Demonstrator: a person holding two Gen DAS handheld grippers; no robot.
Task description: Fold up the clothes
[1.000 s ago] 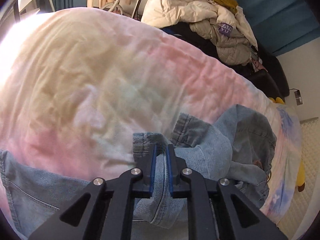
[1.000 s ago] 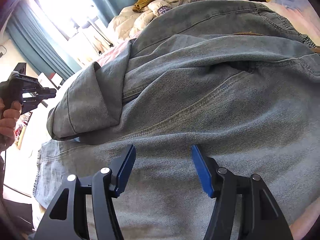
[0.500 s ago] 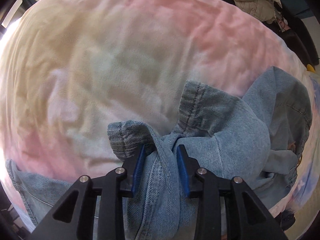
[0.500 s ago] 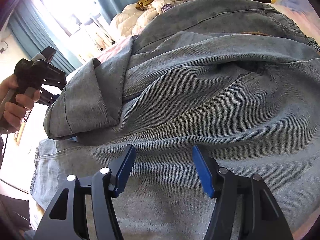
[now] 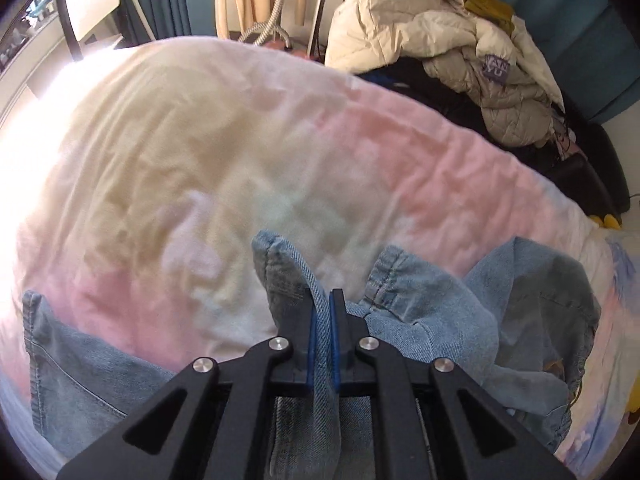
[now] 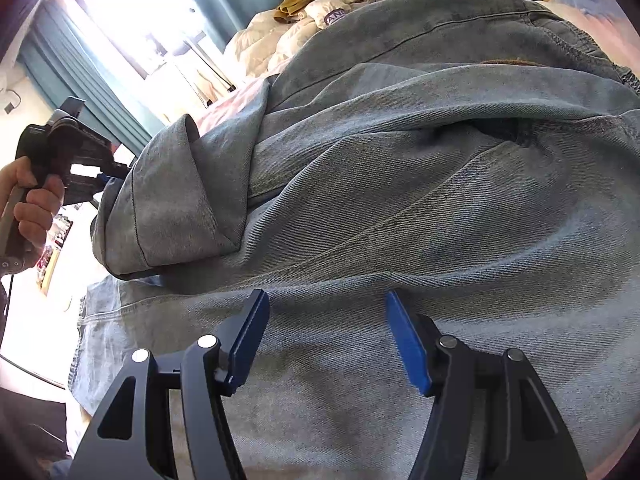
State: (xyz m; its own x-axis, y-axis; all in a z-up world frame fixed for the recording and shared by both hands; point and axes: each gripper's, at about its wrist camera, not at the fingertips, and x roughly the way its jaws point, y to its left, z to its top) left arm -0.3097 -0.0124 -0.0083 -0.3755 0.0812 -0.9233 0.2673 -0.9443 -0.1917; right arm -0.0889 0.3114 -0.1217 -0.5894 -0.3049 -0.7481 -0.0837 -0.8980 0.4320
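Now the left gripper (image 5: pixel 323 312) has its jaws closing on a thin fold of the jeans (image 5: pixel 440 320); the blue pads pinch the hem w/ almost no gap, and the cloth runs up between them. The jeans lie on the bed (image 5: pixel 200 160), at approx. 5 o'clock in the left view, half bunched. The right gripper (image 6: pixel 326 332) hangs just above the denim w/ jaws wide apart and nothing between them; denim fills that view. The person's hand (image 6: pixel 32 208) w/ the left tool shows at 9 o'clock there.

Risks, as I judge: the pinch is only on a narrow edge, so the fold may slip out if pulled fast. Also the leg is bunched, so a lift could drag the whole garment and make new wrinkles, because the right gripper does not hold it down.

Containers: none visible. The pile of coats (image 5: pixel 460 40) at 1 o'clock lies loose, not in any basket.
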